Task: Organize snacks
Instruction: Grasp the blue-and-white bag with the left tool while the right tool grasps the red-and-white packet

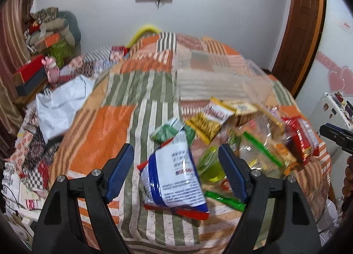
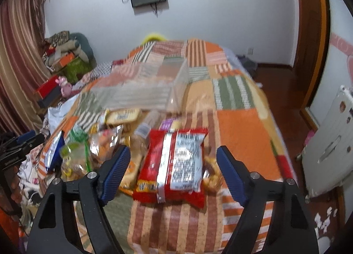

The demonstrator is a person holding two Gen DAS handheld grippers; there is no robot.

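A pile of snack packets lies on a patchwork bedspread (image 1: 106, 134). My left gripper (image 1: 176, 161) is open, its jaws on either side of a blue and white packet (image 1: 174, 176) that lies below it. A yellow packet (image 1: 209, 119) and a red packet (image 1: 302, 139) lie further right. My right gripper (image 2: 173, 163) is open, its jaws on either side of the red packet (image 2: 174, 165). A clear plastic box (image 2: 152, 86) stands behind the pile; it also shows in the left wrist view (image 1: 220, 79). The blue and white packet (image 2: 54, 152) shows at the left.
A white plastic bag (image 1: 59, 101) lies on the bed's left side. Boxes and clutter (image 1: 44, 55) stand by the curtain at the far left. A white appliance (image 2: 328, 143) stands on the floor to the right of the bed. A wooden door (image 2: 308, 22) is at the back right.
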